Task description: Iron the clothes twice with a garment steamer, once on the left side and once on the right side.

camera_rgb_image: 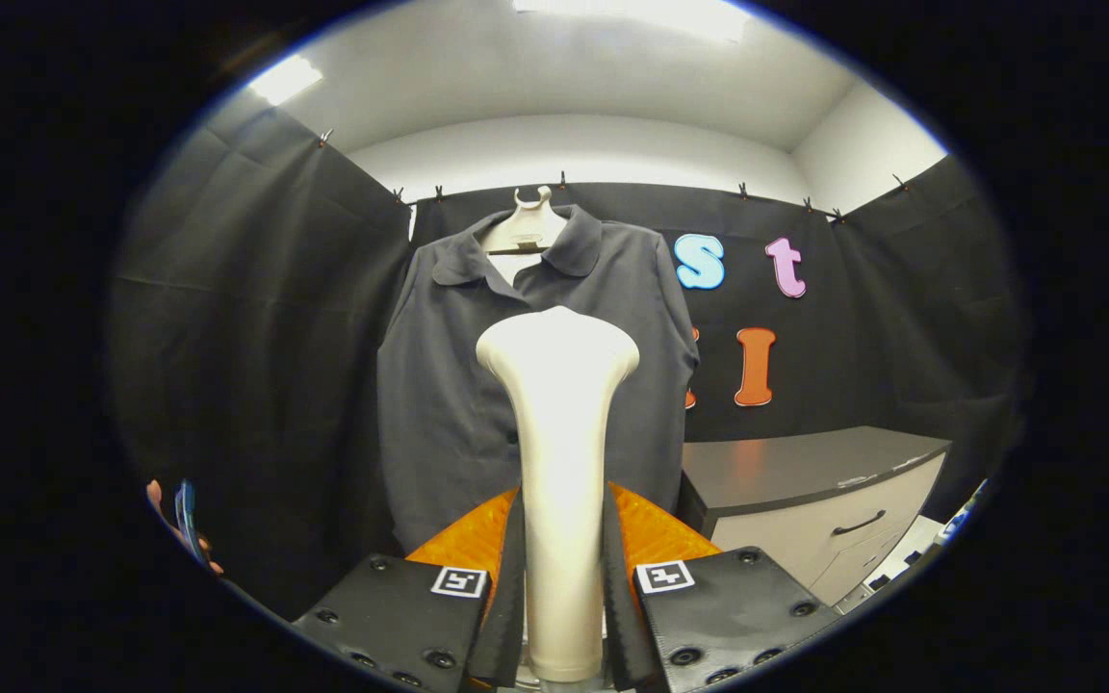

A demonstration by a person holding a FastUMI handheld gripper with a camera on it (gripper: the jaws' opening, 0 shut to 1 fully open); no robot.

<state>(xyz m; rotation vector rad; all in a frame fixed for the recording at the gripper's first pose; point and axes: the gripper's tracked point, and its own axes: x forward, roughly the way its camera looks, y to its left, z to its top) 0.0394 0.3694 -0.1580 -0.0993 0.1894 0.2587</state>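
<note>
A dark grey collared shirt point(439, 385) hangs on a pale hanger point(528, 226) against the booth's back wall, straight ahead of me. A cream-white garment steamer point(559, 433) stands upright between my fingers, its broad head raised in front of the shirt's lower middle. My gripper point(562, 577) is shut on the steamer's slim handle, with both fingers pressed against its sides. The steamer head hides part of the shirt's front. How far the head is from the cloth cannot be told.
A low cabinet point(805, 481) with a dark top and pale drawers stands to the right of the shirt. Black cloth walls close in the left, back and right sides. A person's hand point(184, 525) holding something blue shows low on the left.
</note>
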